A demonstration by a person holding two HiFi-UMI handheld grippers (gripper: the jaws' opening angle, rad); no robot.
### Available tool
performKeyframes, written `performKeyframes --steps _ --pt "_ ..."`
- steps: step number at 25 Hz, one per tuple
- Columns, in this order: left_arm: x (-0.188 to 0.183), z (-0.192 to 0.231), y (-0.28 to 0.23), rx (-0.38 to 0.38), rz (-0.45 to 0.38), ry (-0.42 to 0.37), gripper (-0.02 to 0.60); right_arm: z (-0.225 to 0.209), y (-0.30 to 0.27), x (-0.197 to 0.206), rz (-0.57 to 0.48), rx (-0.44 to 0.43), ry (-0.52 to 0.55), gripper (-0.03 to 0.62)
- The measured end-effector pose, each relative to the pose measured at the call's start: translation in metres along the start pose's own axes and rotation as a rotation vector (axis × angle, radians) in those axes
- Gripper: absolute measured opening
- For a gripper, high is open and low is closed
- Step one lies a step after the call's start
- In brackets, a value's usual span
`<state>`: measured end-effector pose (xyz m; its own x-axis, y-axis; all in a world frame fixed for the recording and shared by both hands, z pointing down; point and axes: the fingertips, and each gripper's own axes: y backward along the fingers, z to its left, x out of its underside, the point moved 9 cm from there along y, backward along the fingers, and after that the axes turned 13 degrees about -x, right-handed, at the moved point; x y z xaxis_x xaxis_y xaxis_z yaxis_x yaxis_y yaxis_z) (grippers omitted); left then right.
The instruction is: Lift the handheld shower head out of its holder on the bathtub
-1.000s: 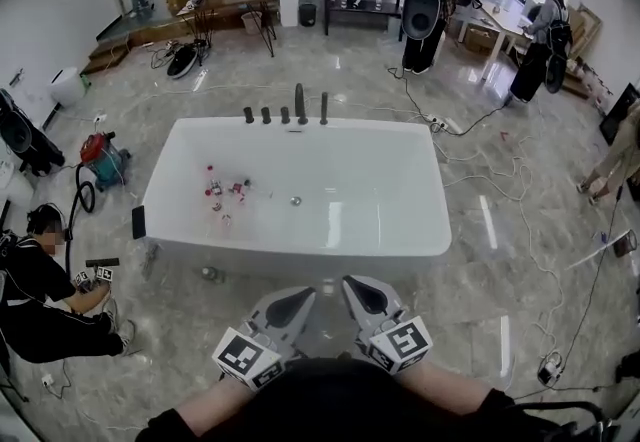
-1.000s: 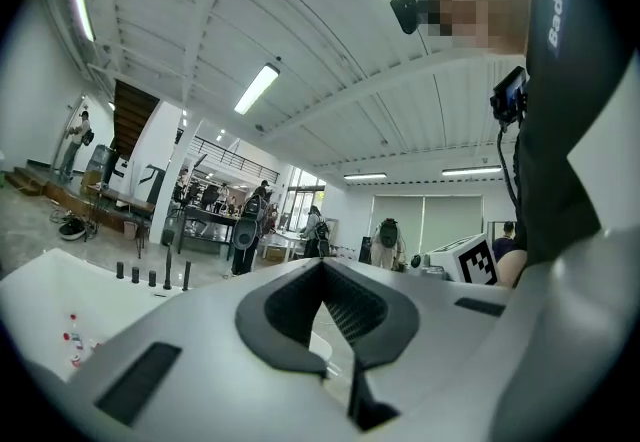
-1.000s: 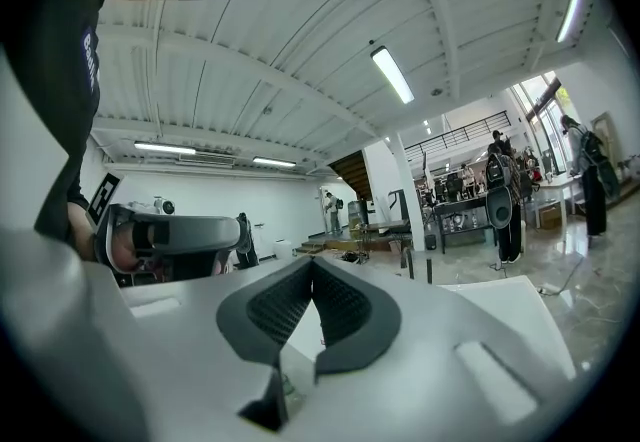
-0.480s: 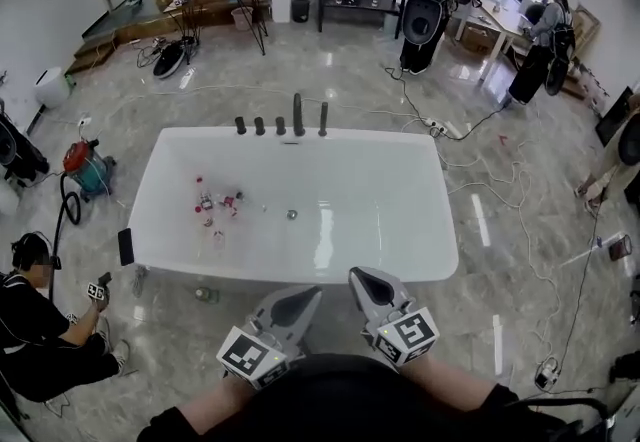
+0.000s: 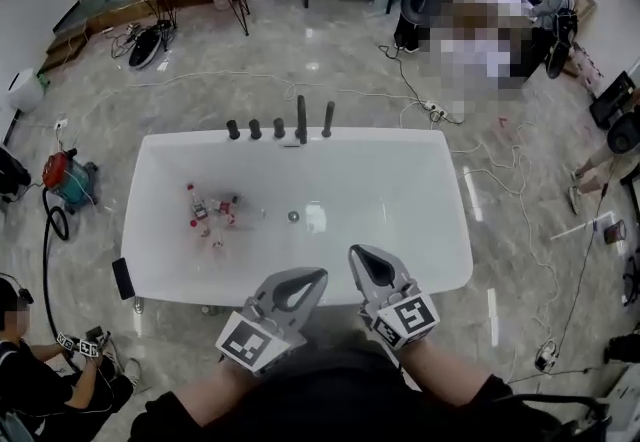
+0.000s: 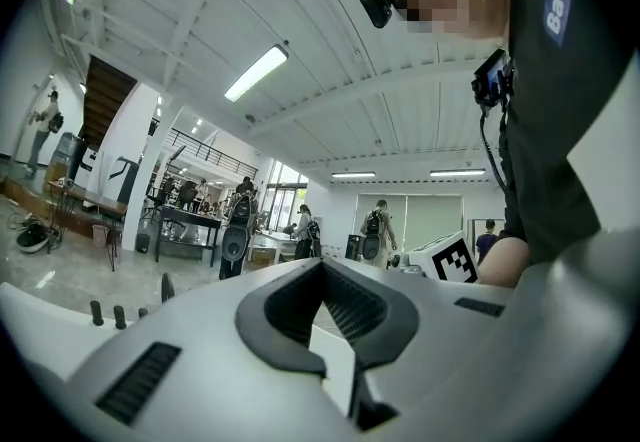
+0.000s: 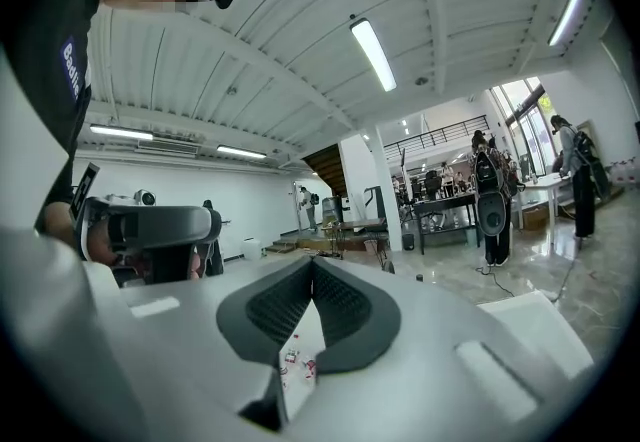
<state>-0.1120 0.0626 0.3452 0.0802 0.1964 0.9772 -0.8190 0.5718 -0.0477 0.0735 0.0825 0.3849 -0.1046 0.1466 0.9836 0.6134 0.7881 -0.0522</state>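
Observation:
A white bathtub (image 5: 160,260) lies crosswise in the head view. On its far rim stand three dark knobs (image 5: 255,129), a tall spout (image 5: 301,118) and the slim dark handheld shower head (image 5: 328,119), upright in its holder. My left gripper (image 5: 318,276) and right gripper (image 5: 357,253) hover side by side over the near rim, far from the shower head. Both point level toward the far rim. Both are shut with nothing between the fingers, as the left gripper view (image 6: 321,265) and the right gripper view (image 7: 312,262) also show.
Several small bottles (image 5: 205,210) lie in the tub's left half, and a drain (image 5: 293,217) sits mid-floor. A red vacuum (image 5: 65,177) and a crouching person (image 5: 25,370) are at the left. Cables (image 5: 500,165) trail over the marble floor at the right.
Both grippers have moved forward together from the floor in front of the tub to above its near rim. The tub now appears closer. Both jaws stayed shut.

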Motion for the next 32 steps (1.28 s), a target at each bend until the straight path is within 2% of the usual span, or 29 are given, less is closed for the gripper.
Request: performKeyframes --steps 9,15,27,32 --pt "0.002 0.031 -0.055 -0.091 -0.03 0.036 0.0 -0.08 -0.038 0.022 0.066 -0.026 -0.037 0.008" --pt "0.013 0.042 -0.08 -0.136 -0.01 0.054 0.0 -0.136 -0.065 0.033 0.088 -0.041 -0.037 0.054" --pt "0.031 0.074 -0.111 -0.195 0.013 0.101 0.0 -0.234 -0.131 0.079 0.167 0.015 -0.085 0.129" --pt "0.042 0.092 -0.122 -0.216 0.018 0.11 0.0 -0.271 -0.164 0.094 0.141 0.053 -0.128 0.143"
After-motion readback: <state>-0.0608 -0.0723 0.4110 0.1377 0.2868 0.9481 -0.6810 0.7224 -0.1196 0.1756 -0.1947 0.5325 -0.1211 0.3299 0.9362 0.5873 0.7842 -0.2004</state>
